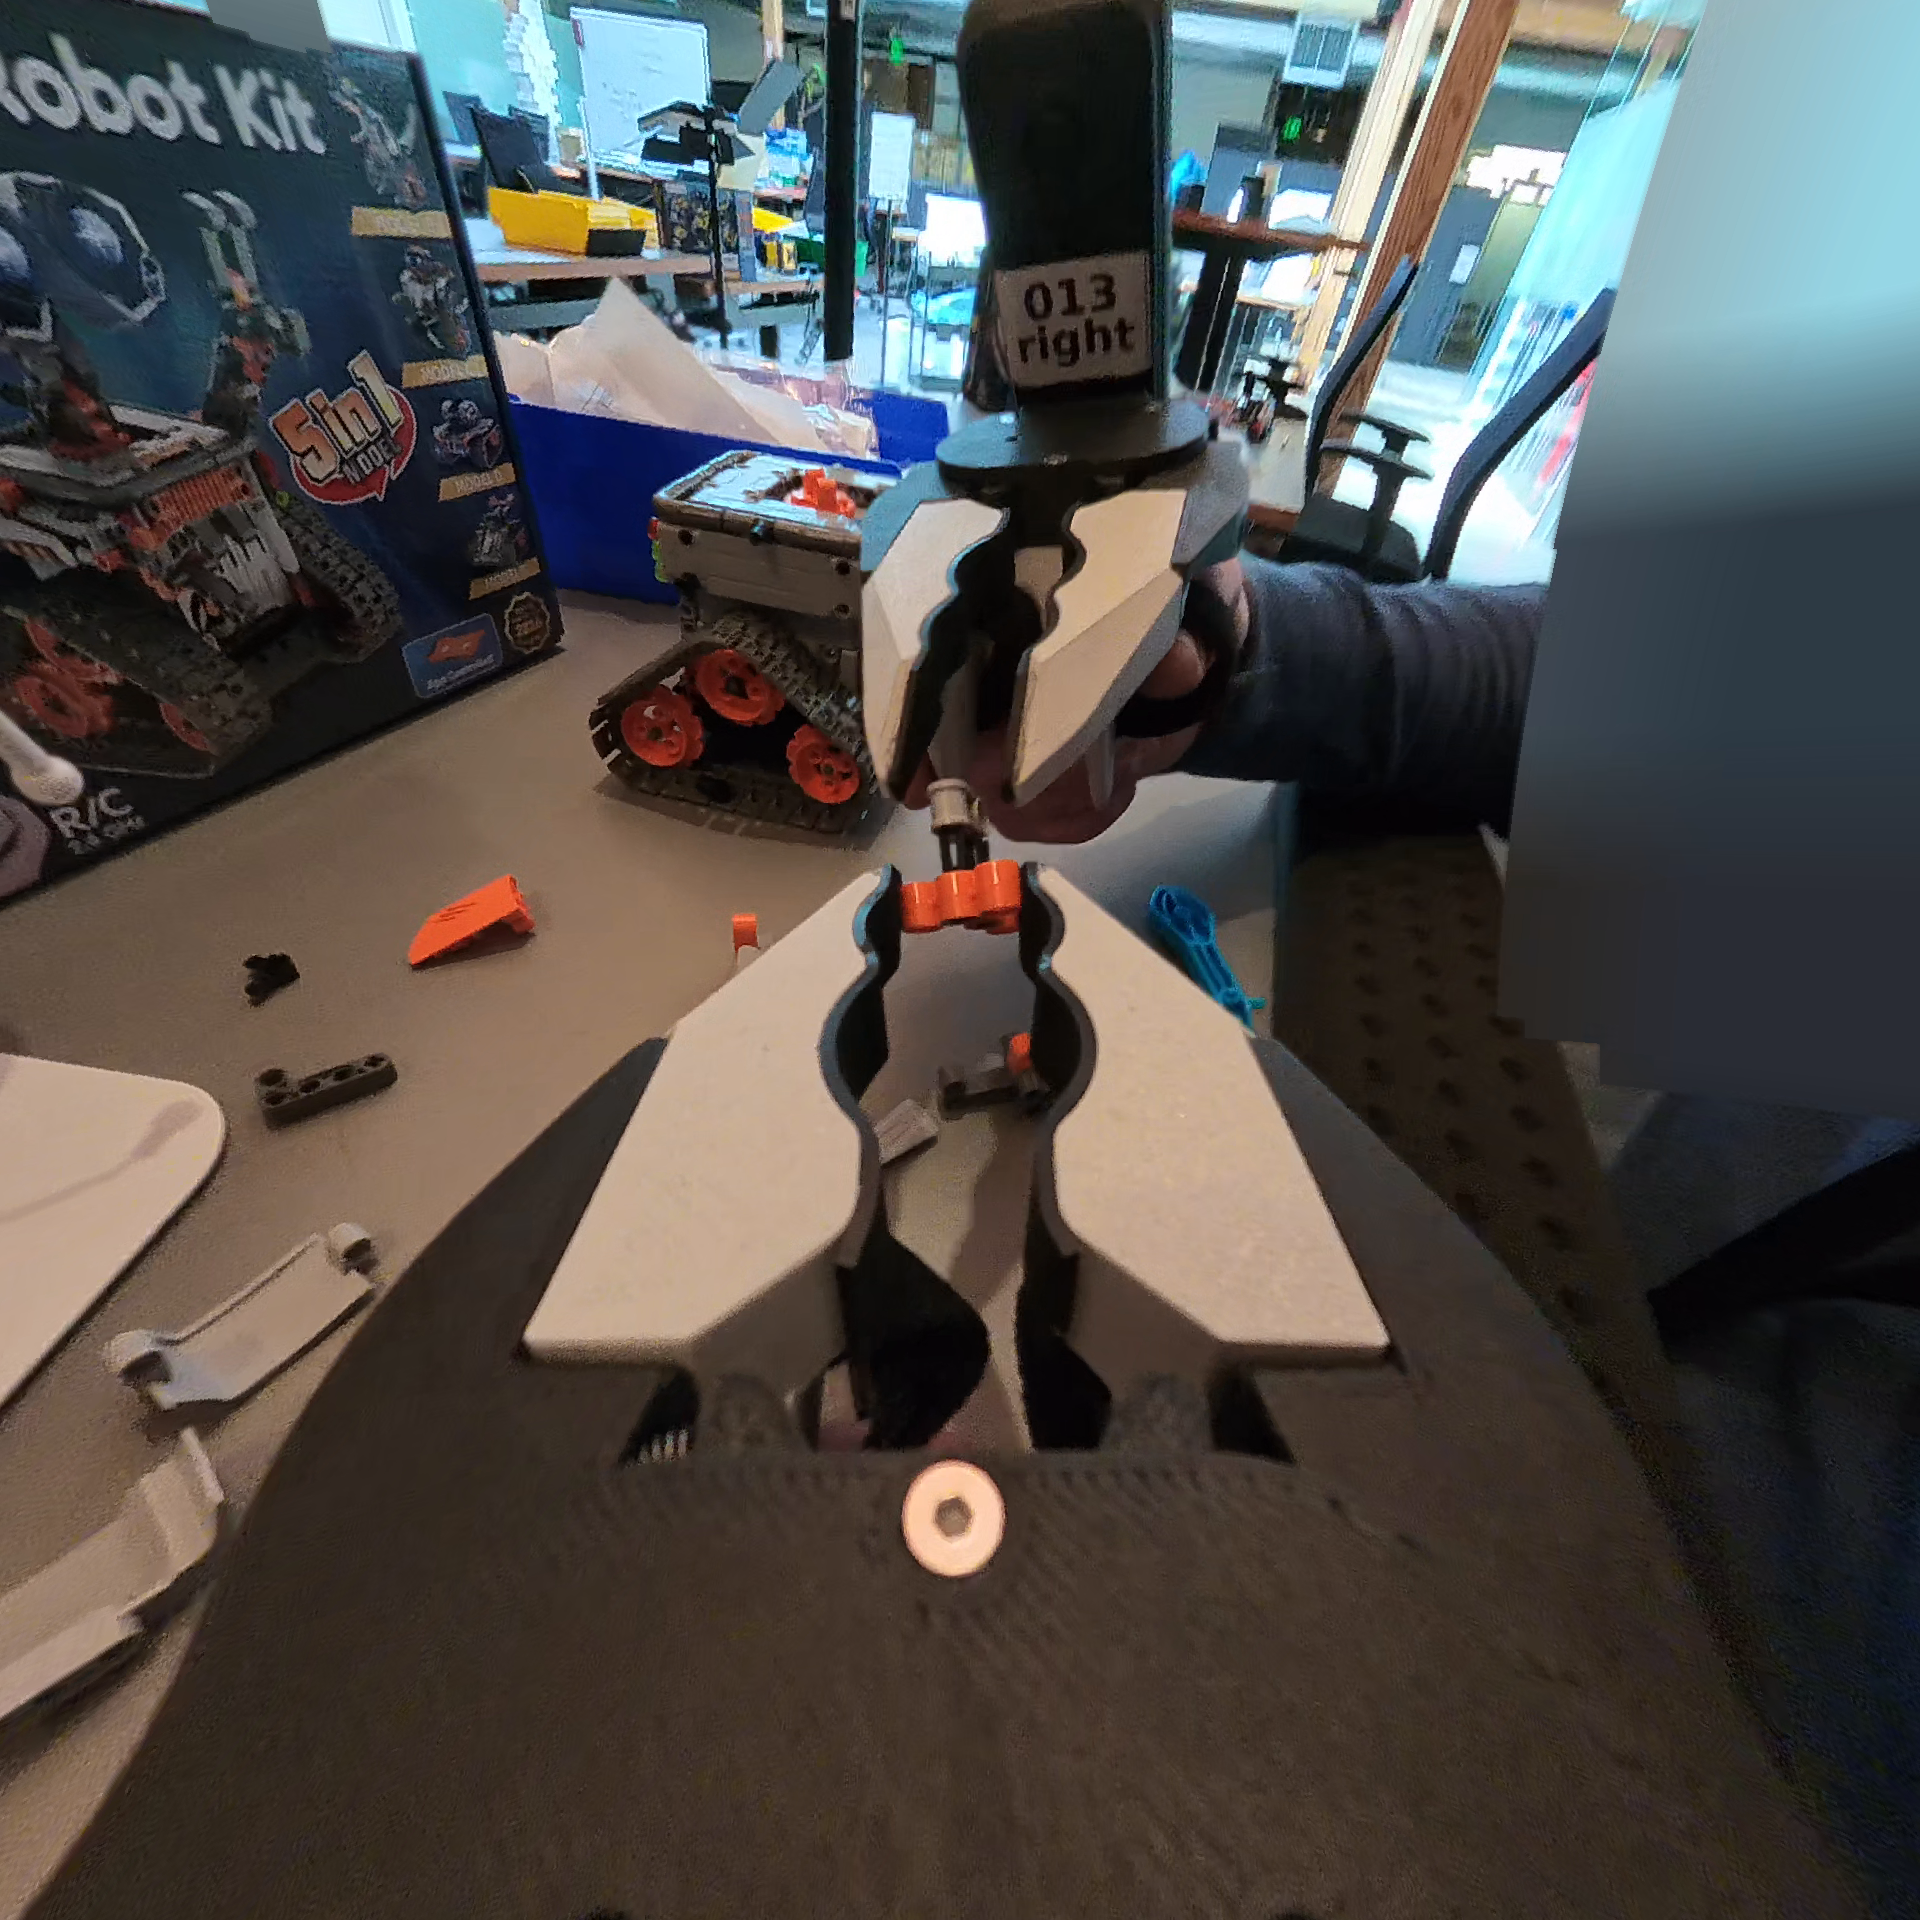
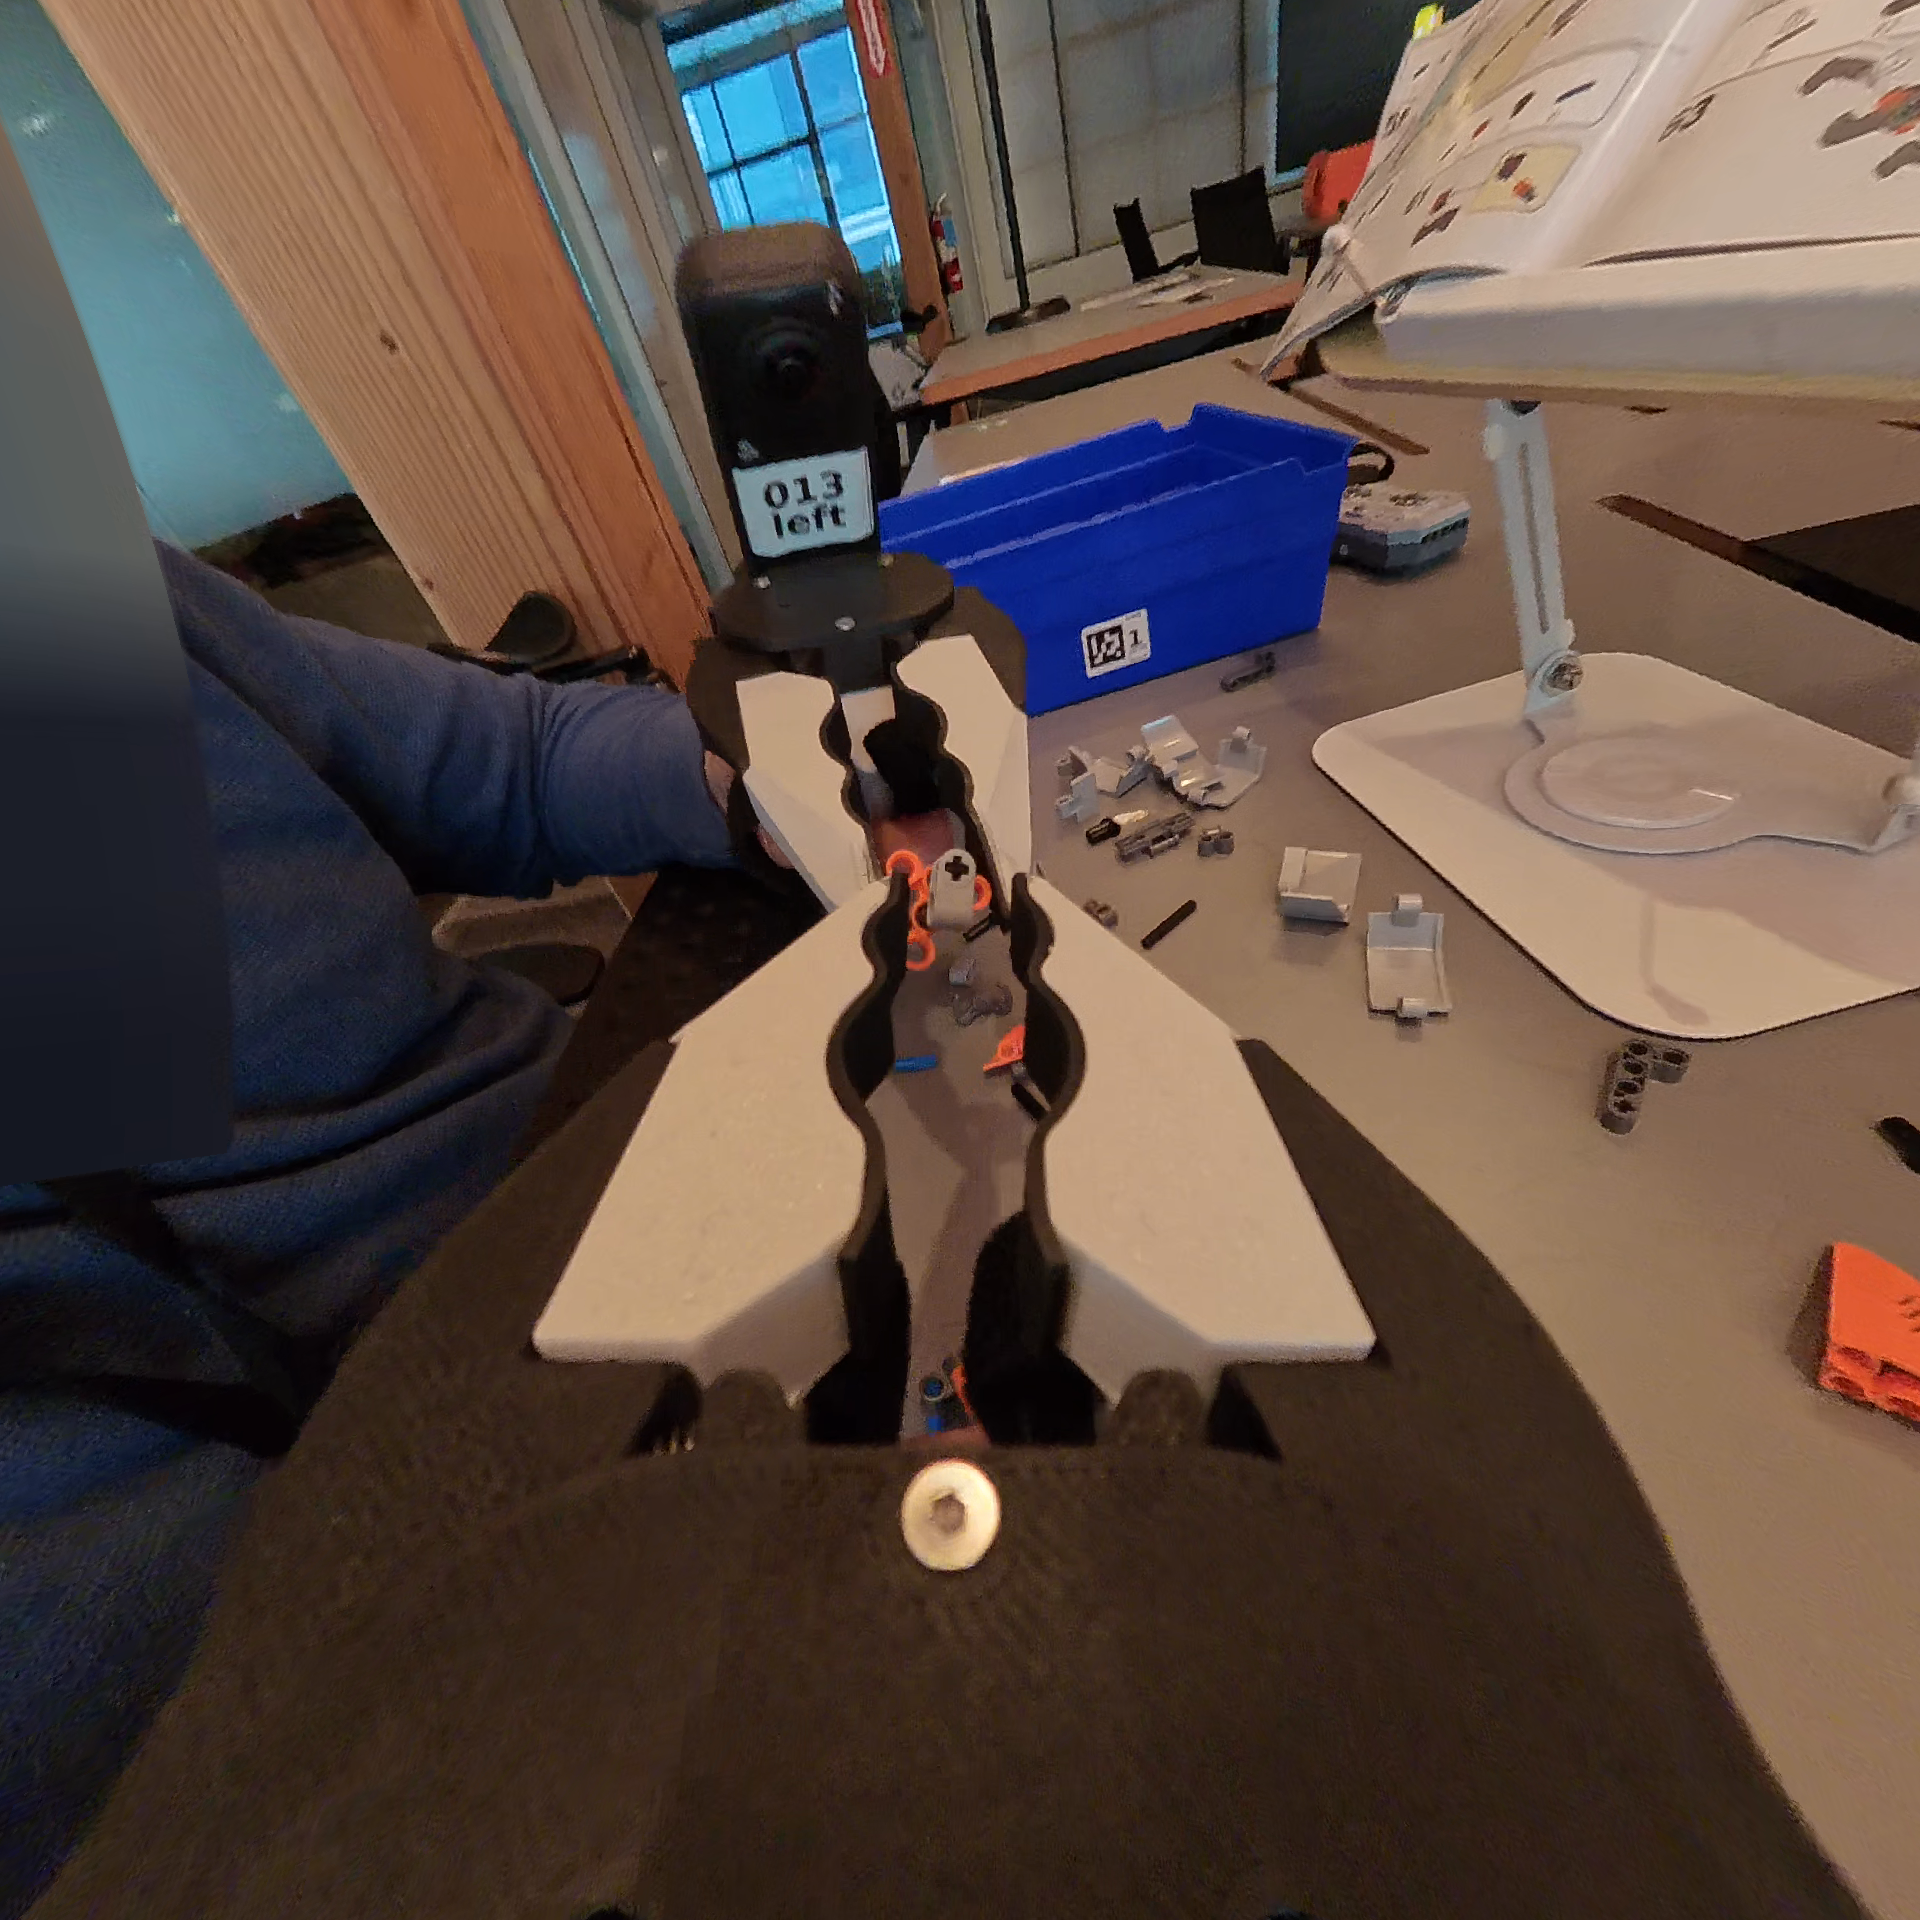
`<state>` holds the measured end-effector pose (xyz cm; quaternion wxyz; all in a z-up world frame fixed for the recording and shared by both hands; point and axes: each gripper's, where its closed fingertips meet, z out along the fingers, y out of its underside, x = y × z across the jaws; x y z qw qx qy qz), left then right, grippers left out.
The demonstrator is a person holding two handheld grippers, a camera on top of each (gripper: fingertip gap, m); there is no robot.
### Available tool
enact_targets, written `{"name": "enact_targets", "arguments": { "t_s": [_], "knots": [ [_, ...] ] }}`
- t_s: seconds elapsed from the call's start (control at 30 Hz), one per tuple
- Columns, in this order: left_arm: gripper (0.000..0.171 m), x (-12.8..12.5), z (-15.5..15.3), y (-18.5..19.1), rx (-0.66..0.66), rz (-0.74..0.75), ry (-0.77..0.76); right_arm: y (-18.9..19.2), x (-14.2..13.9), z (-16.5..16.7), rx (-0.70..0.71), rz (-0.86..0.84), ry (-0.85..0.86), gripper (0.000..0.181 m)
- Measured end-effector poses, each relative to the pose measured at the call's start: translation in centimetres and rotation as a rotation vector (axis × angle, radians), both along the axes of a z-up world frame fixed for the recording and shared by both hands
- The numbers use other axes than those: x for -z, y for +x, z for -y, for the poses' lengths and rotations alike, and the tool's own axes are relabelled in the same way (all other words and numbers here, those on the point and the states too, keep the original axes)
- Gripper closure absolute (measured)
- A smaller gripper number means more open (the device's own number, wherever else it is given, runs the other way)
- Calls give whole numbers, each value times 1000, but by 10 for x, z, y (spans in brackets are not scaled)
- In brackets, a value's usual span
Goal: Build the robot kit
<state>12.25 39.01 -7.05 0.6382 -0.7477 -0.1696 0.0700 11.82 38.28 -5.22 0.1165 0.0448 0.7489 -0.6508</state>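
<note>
We are pinching a small, light, stiff orange connector by its ends in the left gripper, the right gripper clamping its grey bush.

grey table, blue bin, tracked model, scattered bricks

My left gripper and right gripper look alike: pale grey faceted fingers lined with wavy black pads, set in a textured black body with one silver hex screw. Each carries a black camera bearing a white label. My sleeve is blue.
</note>
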Motion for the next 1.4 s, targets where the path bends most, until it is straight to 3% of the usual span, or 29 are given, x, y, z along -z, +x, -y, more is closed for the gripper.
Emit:
{"name": "enact_targets", "arguments": {
  "t_s": [0.13,0.67,0.77,0.83,0.93,1.1,1.4],
  "knots": [
    [151,4,-3,2,-8,-55,-58,7,7,5,-3,-84,39,175],
    [151,3,-2,17,44,-186,-112,23,5,2,-81,-198,5,177],
    [152,2,21,6,-16,-191,-111,0,-25,-23,-21,-128,-122,177],
    [151,-13,15,14,4,-243,-97,-1,-12,-23,-27,-218,-34,177],
    [151,8,16,14,-13,-296,-241,11,-1,-12,-46,-274,32,177],
    [151,10,36,10,-52,-191,-165,18,53,-6,-100,-322,258,176],
    [151,45,26,10,-20,-140,-275,26,95,-3,-152,-382,460,176]
  ]
}}
